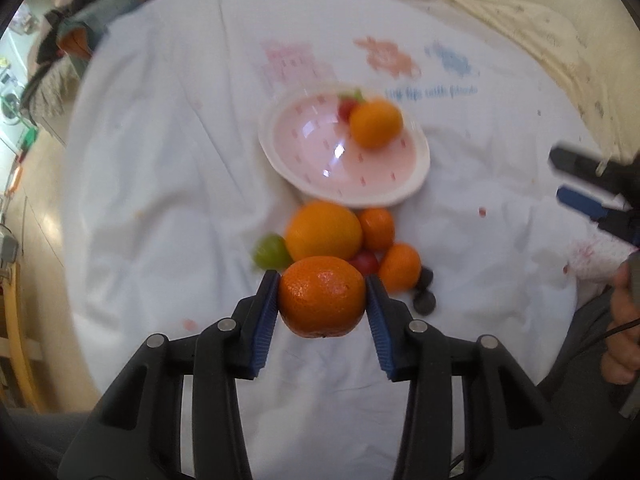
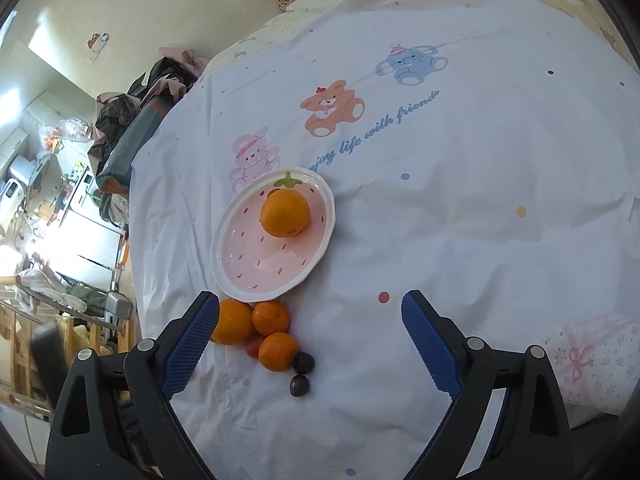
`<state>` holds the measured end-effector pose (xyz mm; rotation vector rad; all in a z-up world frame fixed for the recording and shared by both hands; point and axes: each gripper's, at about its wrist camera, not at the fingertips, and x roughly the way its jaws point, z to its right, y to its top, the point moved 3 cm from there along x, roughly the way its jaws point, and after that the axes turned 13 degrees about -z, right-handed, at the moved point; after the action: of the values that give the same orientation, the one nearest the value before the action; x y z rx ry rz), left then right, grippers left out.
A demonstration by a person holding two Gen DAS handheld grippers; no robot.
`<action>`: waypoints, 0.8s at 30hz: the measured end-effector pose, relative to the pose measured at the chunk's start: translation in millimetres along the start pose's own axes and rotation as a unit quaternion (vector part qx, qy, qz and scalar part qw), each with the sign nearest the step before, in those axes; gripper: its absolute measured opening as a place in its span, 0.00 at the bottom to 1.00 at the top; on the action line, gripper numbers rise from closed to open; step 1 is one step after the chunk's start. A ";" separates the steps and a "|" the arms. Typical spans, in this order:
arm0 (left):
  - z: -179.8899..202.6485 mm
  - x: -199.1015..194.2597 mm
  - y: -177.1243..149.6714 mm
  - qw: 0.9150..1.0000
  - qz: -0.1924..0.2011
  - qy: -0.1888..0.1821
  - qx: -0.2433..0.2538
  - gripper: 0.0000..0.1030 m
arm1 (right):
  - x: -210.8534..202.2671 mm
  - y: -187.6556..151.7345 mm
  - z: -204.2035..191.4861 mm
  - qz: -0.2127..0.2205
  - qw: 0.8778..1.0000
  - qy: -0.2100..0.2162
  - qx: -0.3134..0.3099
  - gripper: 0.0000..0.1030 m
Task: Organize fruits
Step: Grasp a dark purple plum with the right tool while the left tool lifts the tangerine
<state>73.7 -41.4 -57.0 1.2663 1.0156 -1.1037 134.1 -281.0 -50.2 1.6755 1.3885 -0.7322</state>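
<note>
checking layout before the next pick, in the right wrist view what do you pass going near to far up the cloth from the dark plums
dark plums → small orange → second small orange → pink strawberry plate → orange on the plate → bear print → blue elephant print

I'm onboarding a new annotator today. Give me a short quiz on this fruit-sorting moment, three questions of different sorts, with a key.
1. True or false: the left gripper is shut on a mandarin.
2. Multiple choice: how many oranges lie in the strawberry plate? A) none B) one C) three
3. Fill in: the right gripper has its fingers ____, with nothing between them.

Key: 1 true; 2 B, the single orange; 3 open.
</note>
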 end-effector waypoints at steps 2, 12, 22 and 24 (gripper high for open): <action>-9.2 -10.4 3.5 1.000 0.017 0.006 -0.002 0.37 | 1.3 -0.5 -1.1 -0.001 1.000 -0.003 -0.002 0.92; -42.8 -10.4 10.8 0.998 0.051 0.018 -0.036 0.37 | 20.0 -8.7 -8.1 -0.024 0.998 -0.044 -0.030 0.92; -51.7 -2.1 9.2 0.997 0.027 -0.020 -0.075 0.37 | 61.0 -26.2 -18.9 -0.100 0.991 -0.057 -0.064 0.83; -53.0 -5.7 9.7 0.996 0.031 -0.021 -0.076 0.37 | 77.2 -33.8 -25.1 -0.138 0.985 -0.054 -0.085 0.73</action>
<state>83.3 11.7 -52.5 1.1410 1.0030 -0.9816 116.8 -219.2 -110.2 1.3063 1.5767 -0.8216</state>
